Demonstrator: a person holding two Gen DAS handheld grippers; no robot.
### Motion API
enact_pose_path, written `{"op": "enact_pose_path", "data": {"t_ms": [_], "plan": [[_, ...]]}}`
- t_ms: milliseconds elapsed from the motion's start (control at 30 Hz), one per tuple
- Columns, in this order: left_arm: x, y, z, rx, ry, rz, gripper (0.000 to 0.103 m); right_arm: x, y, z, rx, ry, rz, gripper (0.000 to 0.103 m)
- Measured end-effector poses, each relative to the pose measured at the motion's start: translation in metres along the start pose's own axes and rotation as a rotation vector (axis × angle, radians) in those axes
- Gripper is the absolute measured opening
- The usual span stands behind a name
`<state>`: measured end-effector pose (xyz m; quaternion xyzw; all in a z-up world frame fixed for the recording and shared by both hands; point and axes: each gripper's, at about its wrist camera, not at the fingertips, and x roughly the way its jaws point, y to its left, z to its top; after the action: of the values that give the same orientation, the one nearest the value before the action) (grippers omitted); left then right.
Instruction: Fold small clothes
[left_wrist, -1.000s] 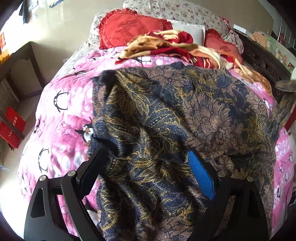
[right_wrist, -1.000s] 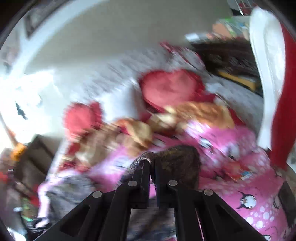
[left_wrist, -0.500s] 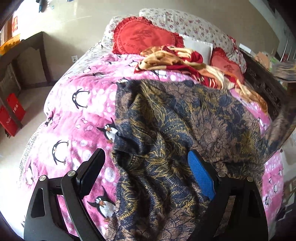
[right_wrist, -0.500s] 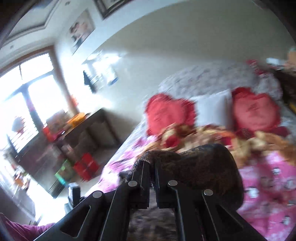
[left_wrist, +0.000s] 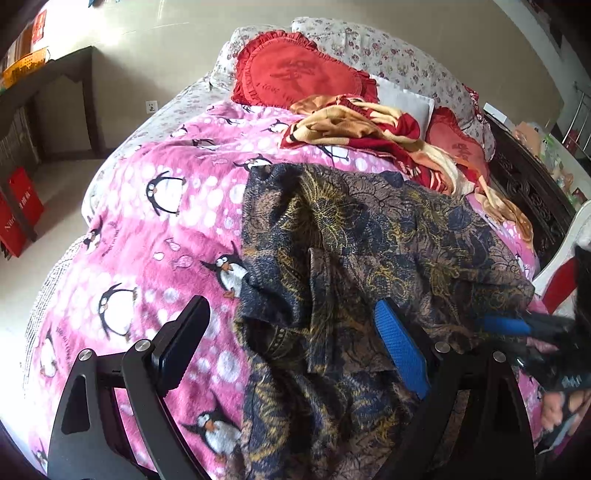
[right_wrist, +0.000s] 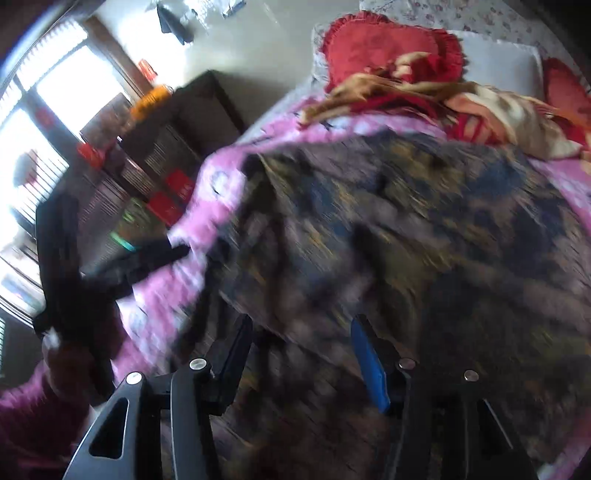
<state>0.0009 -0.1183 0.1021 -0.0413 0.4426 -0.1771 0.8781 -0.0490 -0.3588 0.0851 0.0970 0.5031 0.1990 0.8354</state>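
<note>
Over the bed (left_wrist: 155, 206), L gripper (left_wrist: 291, 332) wide open above the cloth (left_wrist: 369, 236), holding nothing, R gripper (right_wrist: 301, 354) jaws just opening, half apart, cloth loose between, both angled down.

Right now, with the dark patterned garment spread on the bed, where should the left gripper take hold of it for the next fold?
Probably the left edge of the patterned garment, where it ends against the pink penguin blanket. That border lies exposed, slightly lifted and rumpled, just ahead of the open left gripper. Come in from the blanket side, one finger sliding under the hem; the middle lies too flat to pinch cleanly.
</note>
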Motion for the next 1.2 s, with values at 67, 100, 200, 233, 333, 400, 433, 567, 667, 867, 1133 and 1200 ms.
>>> {"op": "enact_pose_path", "data": {"t_ms": [67, 100, 200, 233, 333, 400, 433, 567, 667, 867, 1133, 1200], "plan": [[0.012, -0.006, 0.003, 0.021, 0.018, 0.003, 0.091, -0.01, -0.01, -0.012, 0.01, -0.016, -0.006, 0.054], [0.02, -0.011, 0.005, 0.04, 0.03, 0.014, 0.091, -0.02, -0.019, -0.019, 0.023, -0.032, -0.008, 0.054], [0.04, -0.024, 0.008, 0.083, 0.047, 0.04, 0.091, -0.042, -0.036, -0.039, 0.059, -0.071, -0.039, 0.054], [0.045, -0.029, 0.008, 0.099, 0.057, 0.044, 0.089, -0.049, -0.044, -0.046, 0.072, -0.076, -0.042, 0.054], [0.05, -0.042, 0.004, 0.145, 0.072, 0.062, 0.081, -0.065, -0.06, -0.061, 0.139, -0.09, -0.042, 0.054], [0.044, -0.045, -0.002, 0.151, 0.073, 0.048, 0.081, -0.08, -0.071, -0.073, 0.184, -0.106, -0.035, 0.055], [0.041, -0.044, -0.005, 0.148, 0.071, 0.042, 0.081, -0.085, -0.075, -0.076, 0.198, -0.114, -0.033, 0.055], [0.033, -0.037, -0.017, 0.117, 0.098, 0.01, 0.081, -0.091, -0.079, -0.088, 0.207, -0.138, -0.016, 0.056], [0.043, -0.036, -0.023, 0.107, 0.153, 0.001, 0.08, -0.087, -0.08, -0.09, 0.217, -0.141, -0.002, 0.057], [0.053, -0.037, -0.027, 0.075, 0.198, -0.029, 0.017, -0.087, -0.08, -0.091, 0.23, -0.16, 0.005, 0.057], [-0.007, -0.051, 0.01, 0.177, 0.007, -0.068, 0.013, -0.116, -0.109, -0.092, 0.306, -0.242, -0.113, 0.058], [-0.015, -0.043, 0.024, 0.17, -0.053, -0.022, 0.013, -0.122, -0.12, -0.09, 0.339, -0.264, -0.166, 0.064]]}}
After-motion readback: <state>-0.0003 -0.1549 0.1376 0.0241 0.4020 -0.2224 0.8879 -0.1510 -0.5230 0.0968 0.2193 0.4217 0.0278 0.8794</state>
